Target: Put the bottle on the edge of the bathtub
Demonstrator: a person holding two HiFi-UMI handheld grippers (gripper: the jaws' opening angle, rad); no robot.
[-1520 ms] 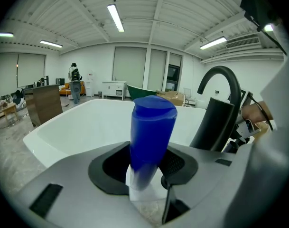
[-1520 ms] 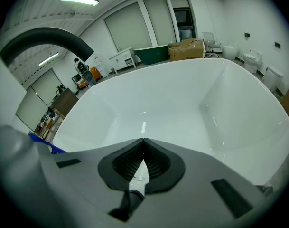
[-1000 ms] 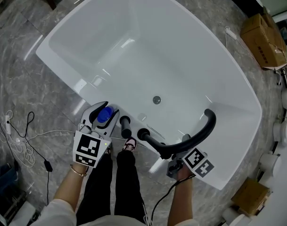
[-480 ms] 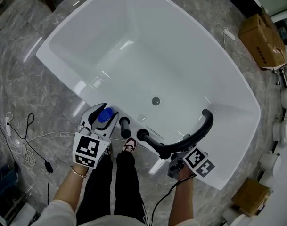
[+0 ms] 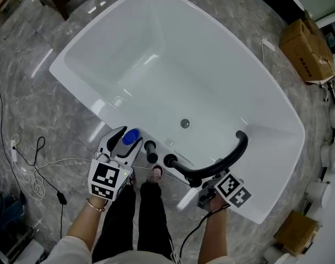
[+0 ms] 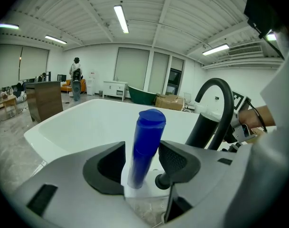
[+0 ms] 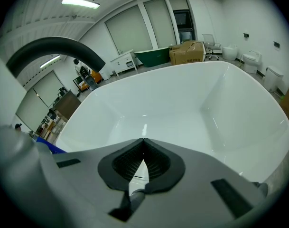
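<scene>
Room: bright hall with strip lights and a grey marbled floor [image 5: 29, 87]; a box [image 5: 307, 43] lies at the right and cables [image 5: 24, 169] at the left.
Surface: white glossy tub [image 5: 266, 92], seen from above; its near rim is flat and carries a black faucet [image 5: 236, 150] and two knobs [image 5: 150, 150].
Change: the left gripper [image 5: 130, 138] is opening its jaws. A second ago they sat closer round the bottle [image 6: 145, 144]; now the left pad stands clear and the right pad seems to have just let go.
Bottle: blue, cap up, standing on the near rim just left of the knobs, between the spread jaws. It leans a little in the left gripper view, though that may be the lens.
Right gripper [image 7: 143, 148]: jaws together with nothing in them, low beside the faucet base.
Meaning: the bottle looks set down, so the task seems nearly done.
Next: probably draw the left gripper straight back; a sideways brush could tip the bottle off the narrow rim.
</scene>
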